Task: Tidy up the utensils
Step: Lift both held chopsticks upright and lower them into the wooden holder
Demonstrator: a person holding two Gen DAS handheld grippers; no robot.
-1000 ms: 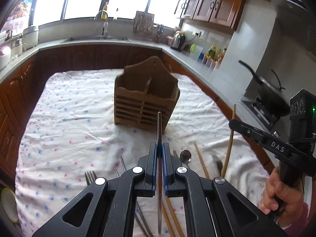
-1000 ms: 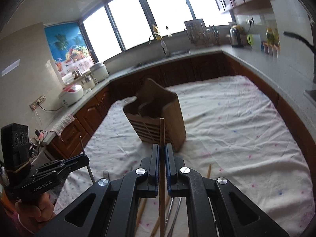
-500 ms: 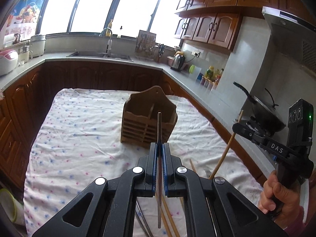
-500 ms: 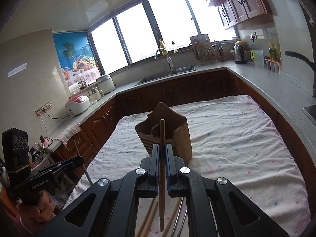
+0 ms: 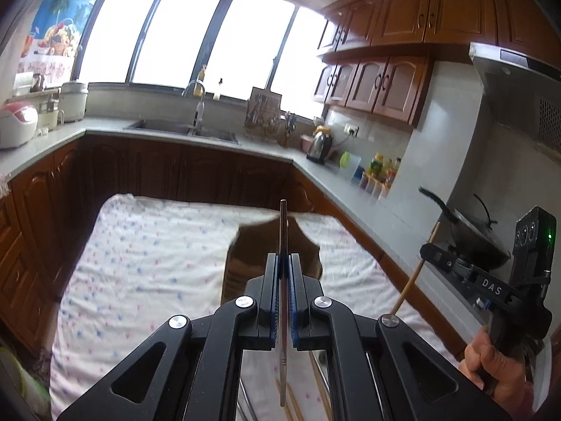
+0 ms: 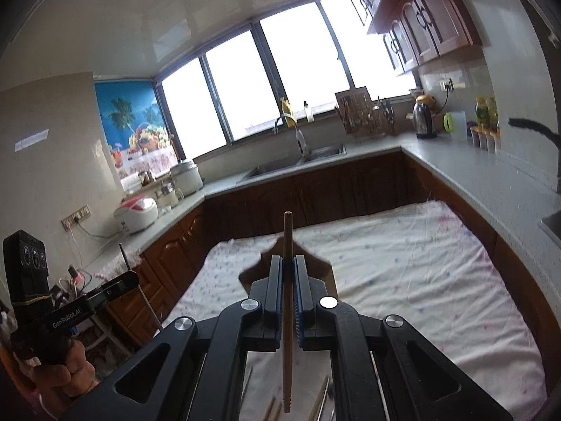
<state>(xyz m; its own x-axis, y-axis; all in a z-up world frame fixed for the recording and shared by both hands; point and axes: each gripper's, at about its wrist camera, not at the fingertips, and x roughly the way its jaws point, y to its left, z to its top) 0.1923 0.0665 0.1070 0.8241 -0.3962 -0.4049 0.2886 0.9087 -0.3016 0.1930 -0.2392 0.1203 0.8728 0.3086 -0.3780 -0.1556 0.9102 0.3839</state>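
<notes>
My left gripper (image 5: 284, 258) is shut on a thin metal chopstick (image 5: 283, 231) that stands upright between the pads. My right gripper (image 6: 288, 259) is shut on a wooden chopstick (image 6: 288, 242), also upright. Both are held high above the table. The wooden utensil holder (image 5: 245, 242) stands on the cloth just beyond the fingers and is mostly hidden behind them; it also shows in the right wrist view (image 6: 266, 263). Loose wooden chopsticks (image 6: 320, 401) and other utensils lie on the cloth under the grippers. The right gripper with its chopstick (image 5: 415, 273) shows at right in the left wrist view.
The table wears a white dotted cloth (image 5: 147, 256). Dark wood cabinets and a grey counter (image 5: 350, 193) surround it, with a sink (image 5: 182, 128), a kettle (image 5: 319, 145), bottles and a wok (image 5: 473, 238) on the right. Rice cookers (image 6: 140, 214) stand on the left counter.
Both grippers rose with their chopsticks and tilted up, so the holder and the loose utensils sank low in both views. Both grips stayed shut.
</notes>
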